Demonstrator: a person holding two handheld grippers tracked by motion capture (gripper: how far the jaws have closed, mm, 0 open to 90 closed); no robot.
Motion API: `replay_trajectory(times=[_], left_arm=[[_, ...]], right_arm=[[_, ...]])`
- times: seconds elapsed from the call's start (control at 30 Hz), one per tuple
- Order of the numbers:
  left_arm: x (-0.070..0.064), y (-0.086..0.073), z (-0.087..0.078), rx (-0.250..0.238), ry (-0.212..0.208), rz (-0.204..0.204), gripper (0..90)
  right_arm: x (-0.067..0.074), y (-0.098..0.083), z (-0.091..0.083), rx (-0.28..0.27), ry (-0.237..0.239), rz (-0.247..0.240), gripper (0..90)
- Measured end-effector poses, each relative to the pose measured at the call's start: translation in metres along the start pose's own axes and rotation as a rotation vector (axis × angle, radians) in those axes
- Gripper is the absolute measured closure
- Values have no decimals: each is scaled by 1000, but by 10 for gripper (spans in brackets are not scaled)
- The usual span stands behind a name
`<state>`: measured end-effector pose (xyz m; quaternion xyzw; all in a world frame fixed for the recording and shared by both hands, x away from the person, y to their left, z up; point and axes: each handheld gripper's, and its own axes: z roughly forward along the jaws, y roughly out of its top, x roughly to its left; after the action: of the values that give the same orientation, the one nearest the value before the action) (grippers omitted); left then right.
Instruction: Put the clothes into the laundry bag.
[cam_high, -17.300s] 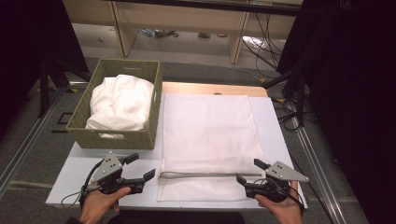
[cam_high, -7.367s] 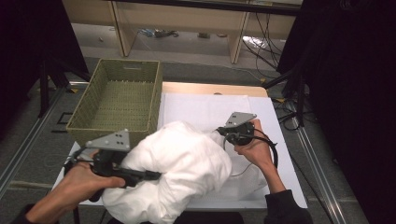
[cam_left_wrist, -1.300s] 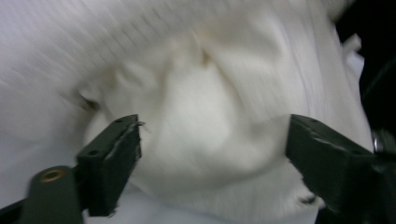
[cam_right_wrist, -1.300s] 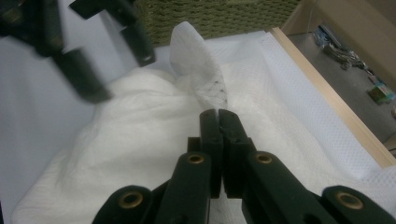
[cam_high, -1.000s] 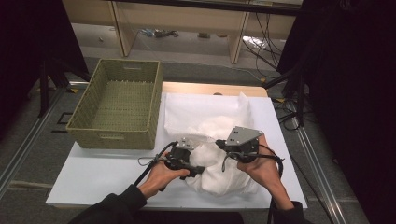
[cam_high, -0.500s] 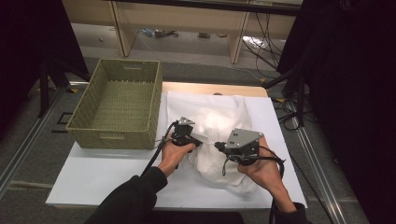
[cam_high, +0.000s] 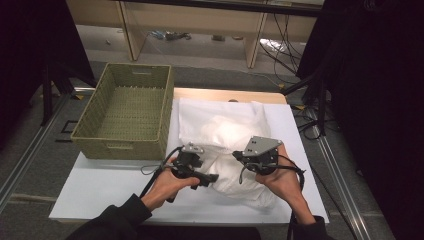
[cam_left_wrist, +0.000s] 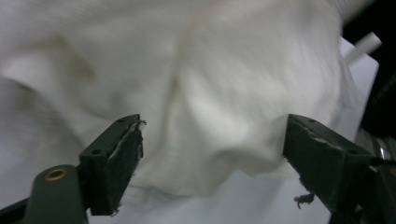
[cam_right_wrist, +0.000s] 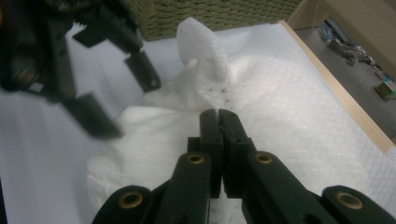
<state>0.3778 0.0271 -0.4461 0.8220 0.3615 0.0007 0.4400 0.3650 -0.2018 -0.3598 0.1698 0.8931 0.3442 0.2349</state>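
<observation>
The right tool (cam_right_wrist: 218, 113) has its jaws pressed together above the white cloth (cam_high: 235, 145); whether a fold is caught between them I cannot tell. It sits at the heap's near right side, probably to anchor it. The left tool (cam_left_wrist: 212, 154) is spread wide with the cloth bulging between its jaws, not yet nipped, likely seeking an edge to draw out. The cloth lies crumpled on the white worktop (cam_high: 100, 187), soft, quilted-looking, one flap standing up. The woven basket (cam_high: 125, 145) beside it is empty.
</observation>
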Motion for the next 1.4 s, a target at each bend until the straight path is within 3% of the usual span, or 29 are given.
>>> replay_trajectory(times=[0.07,0.13,0.17,0.2,0.23,0.27,0.3,0.37,0.4,0.53,0.67,0.73,0.77,0.8,0.93,1.03,1.07,1.13,1.23,1.27,1.3,1.33,1.4], left_arm=[[-5,-4,15,36,5,41,175],[-3,-4,28,40,10,18,201],[-1,-2,32,13,-6,-11,307],[2,2,35,-28,-7,-7,493],[5,7,38,-44,-1,17,586],[8,12,39,-80,20,28,749],[11,17,39,-104,28,22,749],[14,26,40,-127,24,-31,808],[16,33,41,-151,39,-32,828],[24,50,47,-184,131,5,839],[44,47,68,-195,204,-52,812],[43,47,65,-170,185,-31,769],[40,47,59,-116,159,10,710],[38,46,54,-98,154,20,634],[23,39,25,-58,114,21,360],[11,21,19,65,84,64,173],[6,13,21,86,79,80,166],[4,2,26,165,69,154,167],[6,-1,44,204,106,184,210],[7,1,46,206,114,185,239],[7,3,50,142,117,151,290],[8,7,52,118,118,145,430],[10,14,53,87,121,150,598]], right_arm=[[2,0,1,2,5,1,900],[2,-1,3,5,12,5,900],[3,0,3,9,12,9,900],[3,0,3,8,14,4,900],[4,0,2,10,9,10,900],[3,-2,1,12,14,5,900],[3,-2,1,12,14,5,900],[2,-2,1,5,22,7,900],[2,-2,0,4,23,6,900],[3,0,-3,20,19,7,900],[4,-3,0,28,23,17,900],[2,-7,3,40,17,26,900],[1,-9,4,43,15,27,900],[-1,-11,5,45,20,31,900],[-5,-12,4,38,13,40,900],[-4,-12,3,35,11,48,900],[-5,-12,3,36,8,46,900],[-3,-12,5,39,12,42,900],[-2,-13,8,48,9,44,900],[-1,-13,9,64,13,62,900],[0,-13,10,61,20,57,900],[0,-14,11,58,27,47,900],[-2,-16,13,66,30,60,900]])
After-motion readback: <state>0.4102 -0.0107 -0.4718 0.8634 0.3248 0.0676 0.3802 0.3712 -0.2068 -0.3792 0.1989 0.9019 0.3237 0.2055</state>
